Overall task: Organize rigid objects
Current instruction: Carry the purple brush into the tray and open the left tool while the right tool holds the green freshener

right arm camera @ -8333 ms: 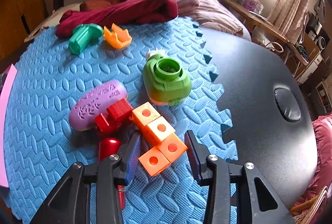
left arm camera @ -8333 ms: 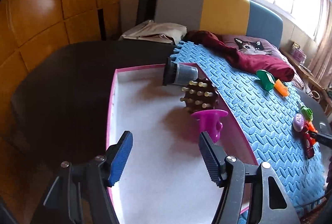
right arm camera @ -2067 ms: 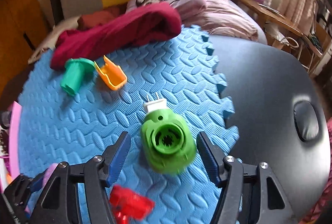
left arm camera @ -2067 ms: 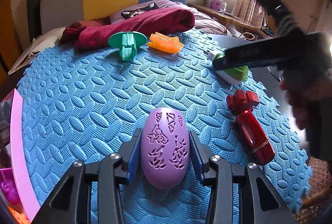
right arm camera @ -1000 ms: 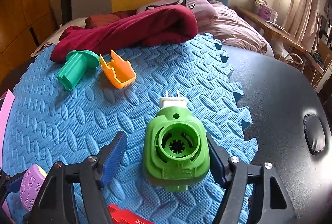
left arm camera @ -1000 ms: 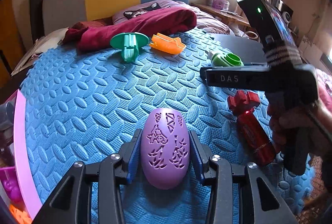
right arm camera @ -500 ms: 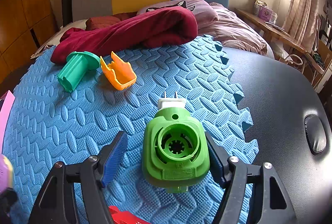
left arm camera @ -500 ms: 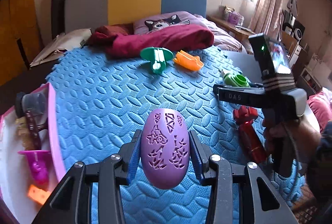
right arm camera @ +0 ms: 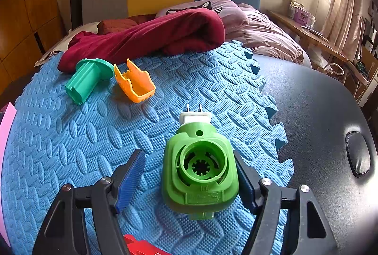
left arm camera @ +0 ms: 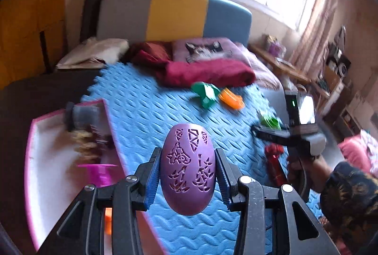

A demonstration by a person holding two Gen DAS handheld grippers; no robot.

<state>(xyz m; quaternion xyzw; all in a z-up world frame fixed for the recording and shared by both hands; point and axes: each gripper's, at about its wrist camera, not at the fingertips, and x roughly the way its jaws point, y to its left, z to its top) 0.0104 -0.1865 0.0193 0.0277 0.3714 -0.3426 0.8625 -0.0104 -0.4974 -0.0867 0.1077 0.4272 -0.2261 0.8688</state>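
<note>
Bedroom setup here: a dark worktop (right arm camera: 319, 99) with a blue foam mat (right arm camera: 70, 137) on it, ribbed leaf pattern, jigsaw edges, squishy-looking. The sorting looks maybe halfway. The pink-rimmed tray (left arm camera: 47, 160) with the white floor already has a few bits in it, all blurry: a grey cup thing, something brown and spiky, a magenta plastic piece. The left gripper (left arm camera: 186, 174) is clamped on a purple egg (left arm camera: 187, 167), smooth hard plastic with cut-out patterns, held up over the mat right by the tray edge. The right gripper (right arm camera: 189, 174) straddles a chunky green plug-in thing (right arm camera: 200, 172) with metal prongs; its left pad clearly isn't touching, so not grabbed yet. Still on the mat: a teal flanged peg (right arm camera: 87, 80), an orange clip (right arm camera: 135, 83) and a glossy red piece (left arm camera: 274, 163).
</note>
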